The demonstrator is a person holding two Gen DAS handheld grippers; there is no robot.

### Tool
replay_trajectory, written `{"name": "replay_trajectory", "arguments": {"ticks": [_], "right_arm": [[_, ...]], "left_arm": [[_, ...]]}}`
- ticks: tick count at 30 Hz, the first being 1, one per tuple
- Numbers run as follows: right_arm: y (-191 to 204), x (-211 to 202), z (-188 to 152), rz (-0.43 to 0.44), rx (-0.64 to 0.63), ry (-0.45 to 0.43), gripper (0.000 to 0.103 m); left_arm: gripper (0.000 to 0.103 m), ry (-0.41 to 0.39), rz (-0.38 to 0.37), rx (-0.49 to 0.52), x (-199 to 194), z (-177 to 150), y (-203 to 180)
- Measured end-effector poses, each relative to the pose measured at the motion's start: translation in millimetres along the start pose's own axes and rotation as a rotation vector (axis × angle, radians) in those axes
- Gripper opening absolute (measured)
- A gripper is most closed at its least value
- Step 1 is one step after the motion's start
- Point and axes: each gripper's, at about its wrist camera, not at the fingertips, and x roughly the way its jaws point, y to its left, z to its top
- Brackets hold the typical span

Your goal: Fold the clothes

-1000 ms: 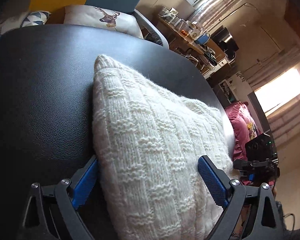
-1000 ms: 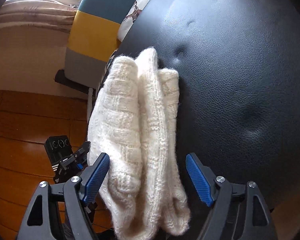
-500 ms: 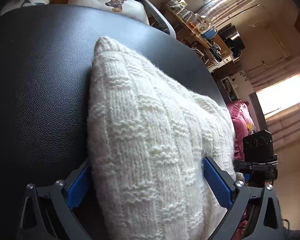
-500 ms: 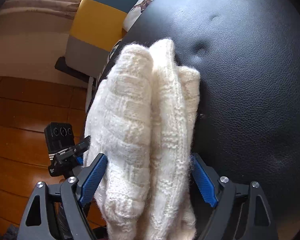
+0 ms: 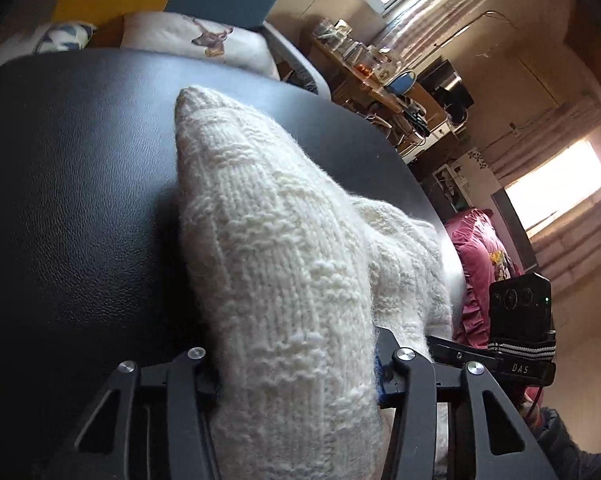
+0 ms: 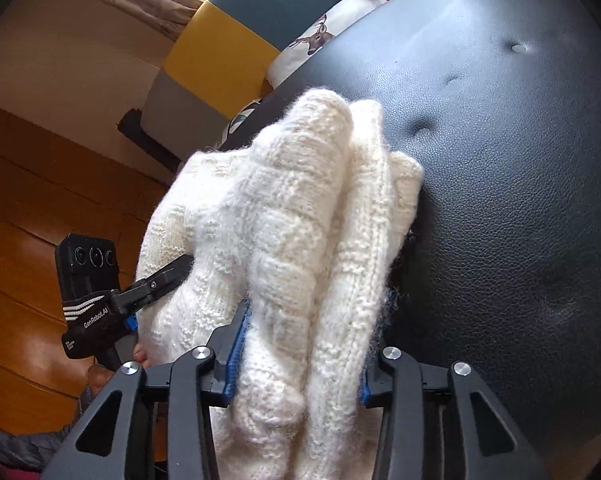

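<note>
Pinching the white knit sweater [image 5: 276, 280] at the black leather seat's [image 5: 80, 200] edge, left gripper [image 5: 296, 364] and right gripper [image 6: 300, 356] each clamp thick bunched layers. Uneven lifting could shed an inner layer, spoiling the fold.

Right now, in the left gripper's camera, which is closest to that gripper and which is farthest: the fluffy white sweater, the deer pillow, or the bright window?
1. White sweater: pinched in the left gripper, lying on the black cushion.
2. Deer pillow: past the cushion's far edge, upper left.
3. Bright window: across the room, far right.
</note>
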Motion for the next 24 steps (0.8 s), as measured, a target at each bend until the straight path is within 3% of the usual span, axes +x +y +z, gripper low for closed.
{"name": "replay_trajectory", "arguments": {"ticks": [3, 9, 17, 21, 24], "right_arm": [[-2, -10, -5, 0.043, 0.023, -0.025, 0.041], [-2, -67, -2, 0.077, 0.041, -0.187, 0.04], [-49, -174, 43, -0.05, 0.078, -0.415, 0.04], [-107, -192, 63, -0.197, 0.165, -0.427, 0.04], [-162, -192, 68, -0.31, 0.251, -0.363, 0.034]], "left_arm": [[0.048, -0.017, -0.059, 0.043, -4, 3, -15], [0.048, -0.026, -0.169, 0.182, 12, 30, -73], [0.048, 0.033, -0.277, 0.367, 101, 106, -193], [0.05, 0.11, -0.202, 0.448, 171, 121, -232], [0.053, 0.225, -0.048, 0.477, 238, 111, -234]]}}
